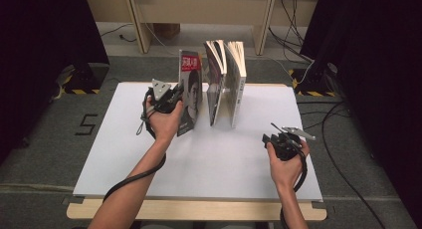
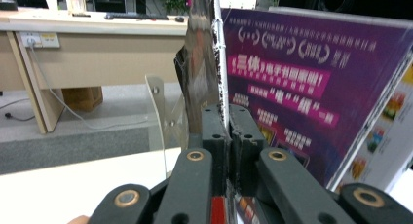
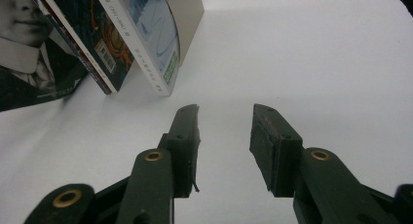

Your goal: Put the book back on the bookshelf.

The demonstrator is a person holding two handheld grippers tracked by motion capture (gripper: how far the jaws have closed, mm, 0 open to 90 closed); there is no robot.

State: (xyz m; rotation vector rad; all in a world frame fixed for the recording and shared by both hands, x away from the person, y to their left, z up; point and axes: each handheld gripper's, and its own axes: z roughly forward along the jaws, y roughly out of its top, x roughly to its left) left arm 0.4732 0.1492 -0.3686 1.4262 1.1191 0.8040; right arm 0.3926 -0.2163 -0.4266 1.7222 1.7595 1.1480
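Note:
Three books stand upright near the back of the white tabletop. The leftmost book has a black-and-white portrait on its cover. My left gripper is shut on that book's near edge, with the jaws pressed together on it. Right beside it stands the middle book, whose purple cover faces my left gripper. The third book stands at the right. My right gripper hovers open at the table's right, holding nothing, and the books lie ahead of it.
A clear plastic bookend stands just left of the held book. Beyond the table there is a wooden desk. Cables lie on the grey floor at the right, and dark curtains hang on both sides.

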